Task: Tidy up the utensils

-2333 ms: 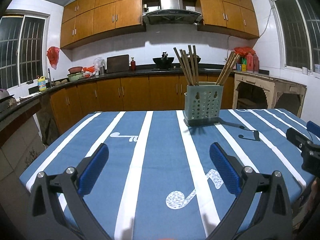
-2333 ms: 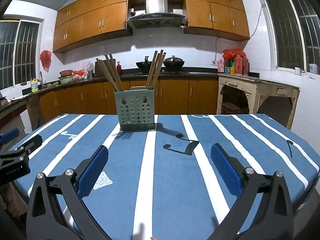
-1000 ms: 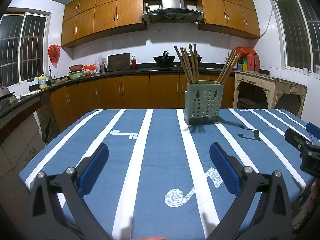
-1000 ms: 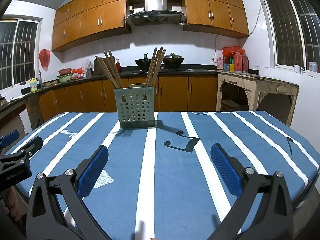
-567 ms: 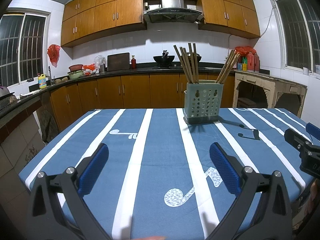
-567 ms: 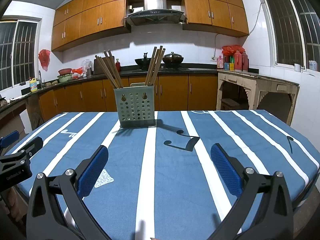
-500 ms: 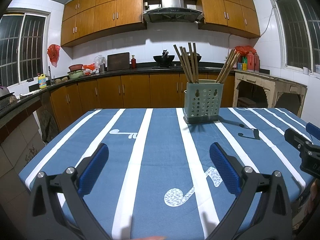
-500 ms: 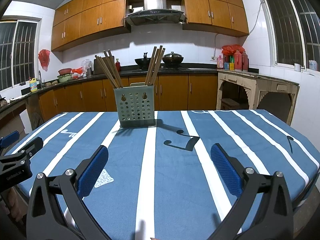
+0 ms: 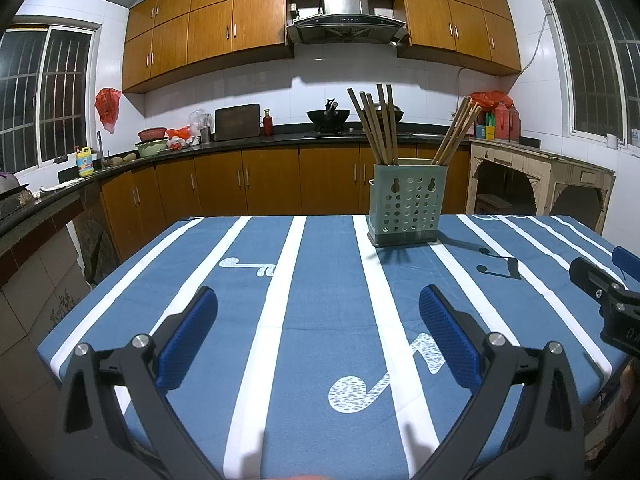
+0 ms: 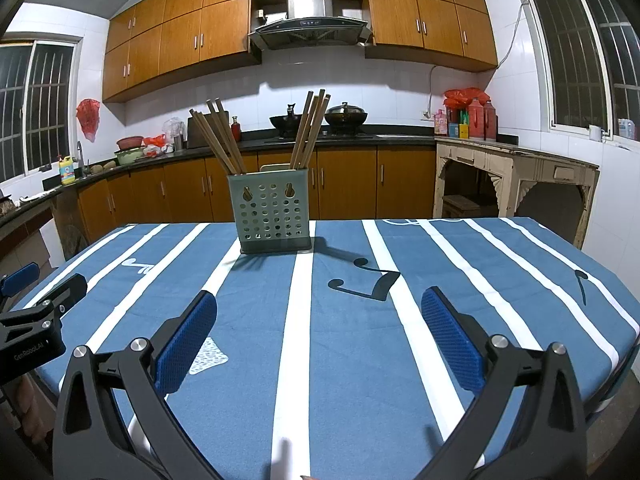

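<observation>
A pale green perforated utensil holder [image 9: 407,209] stands on the far part of the blue striped tablecloth [image 9: 320,280]; it also shows in the right wrist view [image 10: 273,212]. Wooden chopsticks [image 9: 380,124] stand in two bunches in it, one leaning left, one [image 9: 456,130] leaning right. My left gripper [image 9: 318,308] is open and empty over the near table. My right gripper [image 10: 320,308] is open and empty too, well short of the holder.
Each gripper shows at the edge of the other's view: the right one [image 9: 608,300], the left one [image 10: 36,312]. Kitchen counters and wooden cabinets [image 9: 280,184] run behind the table. A pale side table [image 10: 516,176] stands at the right wall.
Both grippers have lifted or tipped very slightly; the holder sits a little lower in view. Both stay open and empty.
</observation>
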